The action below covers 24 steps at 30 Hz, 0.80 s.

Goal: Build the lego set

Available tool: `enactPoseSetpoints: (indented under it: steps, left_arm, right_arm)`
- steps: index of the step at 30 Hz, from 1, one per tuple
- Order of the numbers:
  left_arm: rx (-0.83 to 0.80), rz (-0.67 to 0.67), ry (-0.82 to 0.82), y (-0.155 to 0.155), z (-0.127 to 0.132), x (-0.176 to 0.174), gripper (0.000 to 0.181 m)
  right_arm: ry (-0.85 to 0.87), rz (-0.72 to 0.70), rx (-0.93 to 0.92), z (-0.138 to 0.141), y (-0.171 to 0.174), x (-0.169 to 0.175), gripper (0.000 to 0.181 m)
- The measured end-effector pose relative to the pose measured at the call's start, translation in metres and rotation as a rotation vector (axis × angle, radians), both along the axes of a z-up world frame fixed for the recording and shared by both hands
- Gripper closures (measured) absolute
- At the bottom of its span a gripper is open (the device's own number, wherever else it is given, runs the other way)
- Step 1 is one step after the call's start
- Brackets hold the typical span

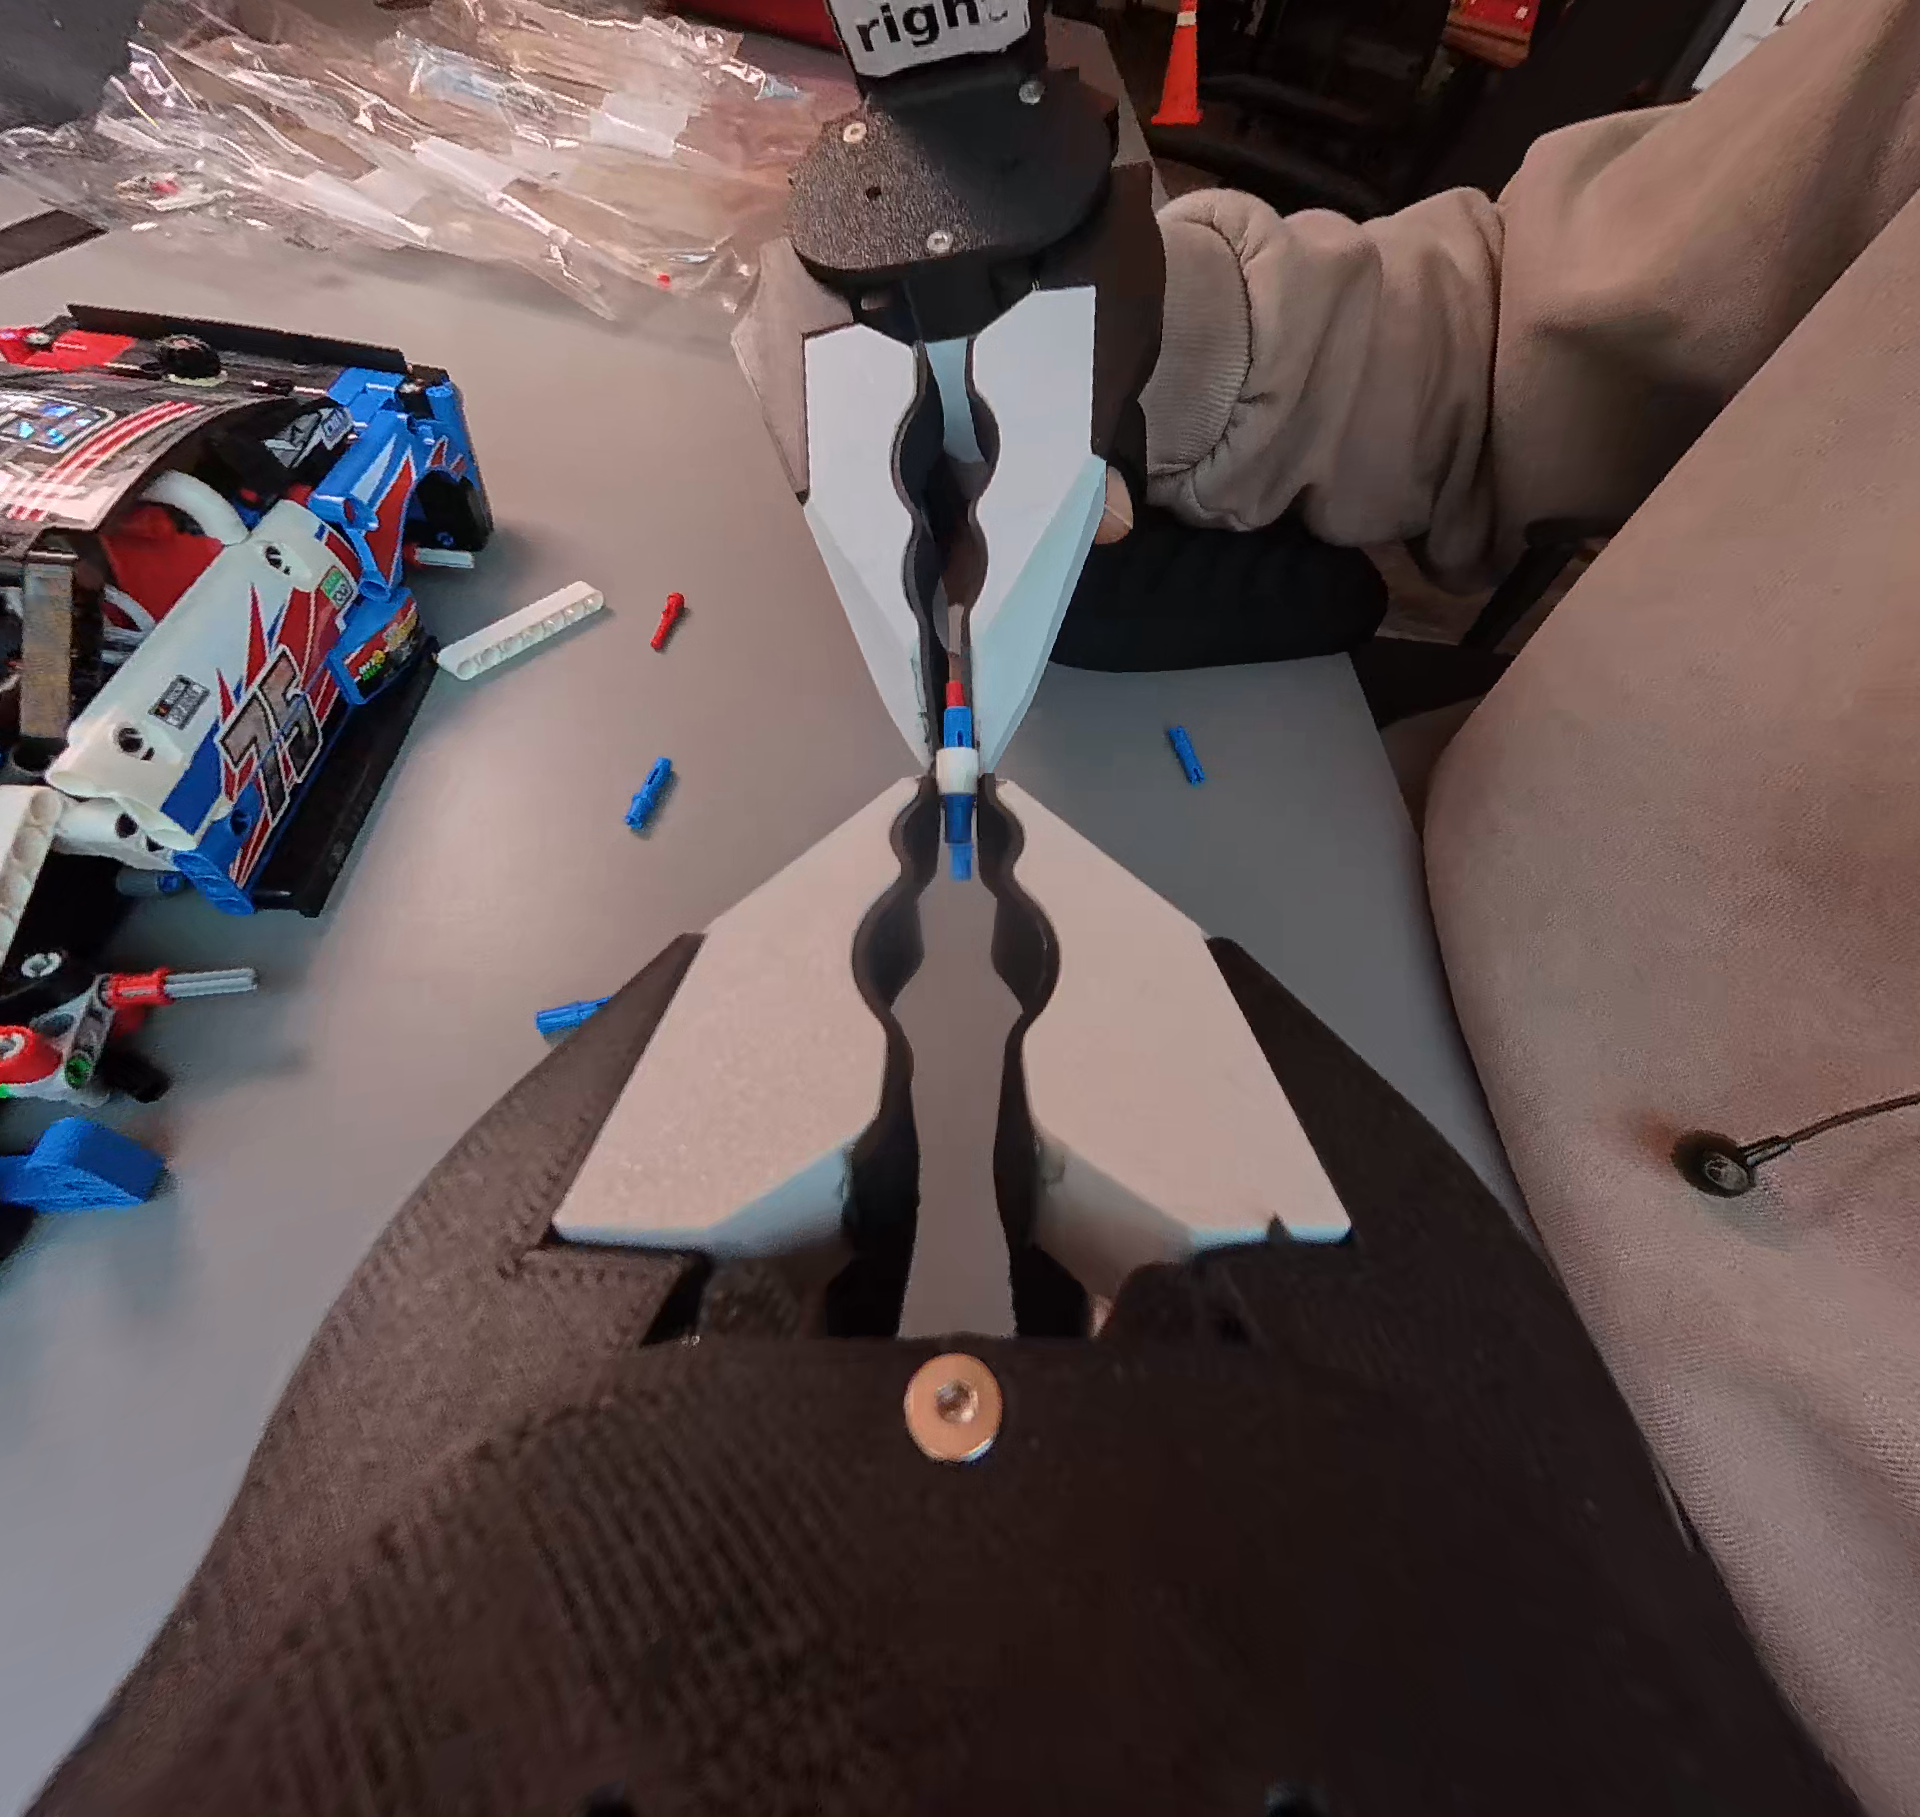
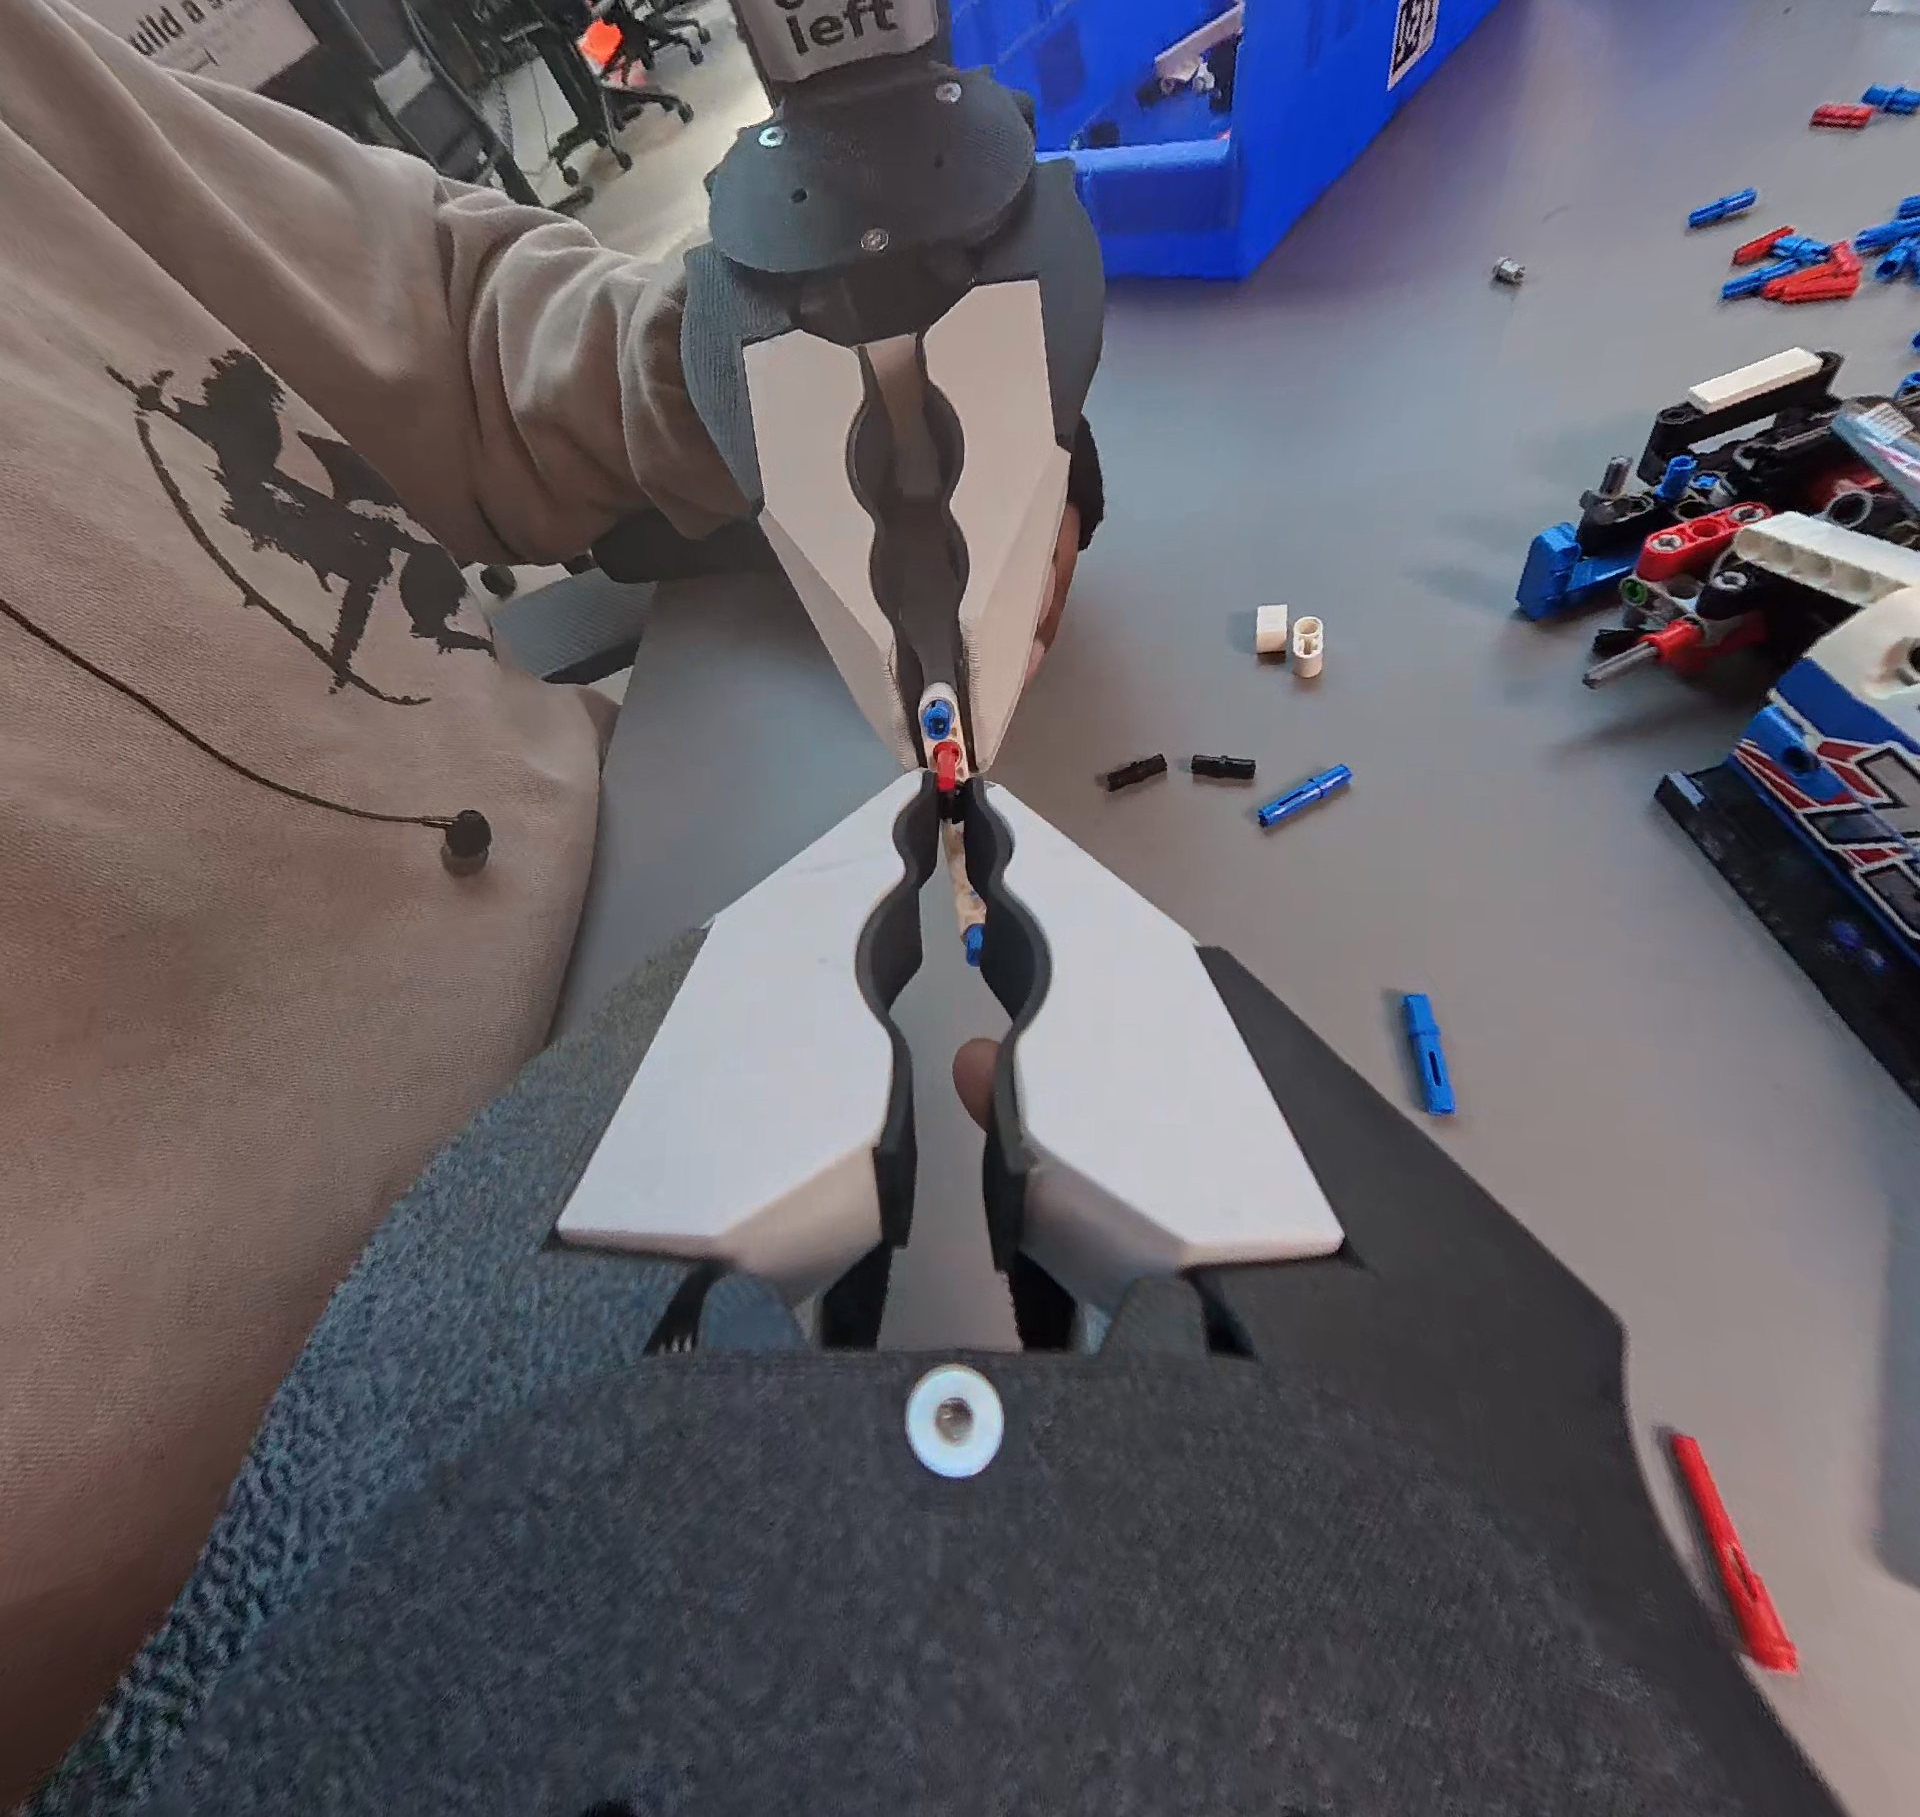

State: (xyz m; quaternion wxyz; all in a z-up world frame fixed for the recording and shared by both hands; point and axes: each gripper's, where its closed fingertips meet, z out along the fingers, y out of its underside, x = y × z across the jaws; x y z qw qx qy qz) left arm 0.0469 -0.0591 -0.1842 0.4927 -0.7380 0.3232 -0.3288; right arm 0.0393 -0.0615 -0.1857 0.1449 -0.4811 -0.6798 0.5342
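Pinching a small white connector (image 1: 956, 768) at the very tips of the left gripper (image 1: 956, 786), fingers closed down on it. Carrying a blue pin (image 1: 958, 837) in that connector, pointing back between the fingers toward the camera. Meeting this head-on with the right gripper (image 2: 948, 793), likewise closed and clamping a slim white beam (image 2: 960, 884) running back along the gap between its fingers. Recording a red pin (image 2: 945, 761) at the beam's forward end, touching or just short of the connector; cannot tell which. Recording a second blue peg (image 2: 974, 948) at the beam's rear end.

Noting the part-built race car (image 1: 239, 645) lying on the grey table (image 1: 623, 479), left of the left gripper and well apart from it. Noting a loose white liftarm (image 1: 520, 626), a loose red peg (image 1: 667, 619) and a loose blue peg (image 1: 649, 793) lying between car and fingers. Noting clear plastic bags (image 1: 416, 136) lying beyond the car, ahead and left. Noting a blue bin (image 2: 1247, 105) standing ahead and right of the right gripper, with two black pins (image 2: 1179, 770) and two small white pieces (image 2: 1288, 640) lying nearer on that side. Noting a beige sleeve (image 1: 1351, 365) showing behind the right gripper.
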Motion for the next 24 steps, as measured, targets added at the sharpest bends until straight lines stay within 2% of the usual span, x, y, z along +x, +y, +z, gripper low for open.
enactPoseSetpoints:
  steps: [6,8,12,24]
  left_arm:
    - [0.002,0.0,-0.086,0.004,0.011,-0.005,0.176]
    - [0.013,0.022,-0.114,0.007,0.018,-0.01,0.176]
    - [0.022,0.03,-0.13,0.006,0.022,-0.015,0.176]
    - [0.024,0.009,-0.128,0.002,0.021,-0.009,0.176]
  right_arm:
    - [0.121,-0.016,0.053,0.011,0.002,-0.004,0.178]
    - [0.166,-0.014,0.078,0.017,0.004,-0.006,0.166]
    - [0.209,-0.043,0.095,0.024,0.01,-0.008,0.176]
    - [0.207,-0.03,0.066,0.017,0.001,-0.008,0.179]
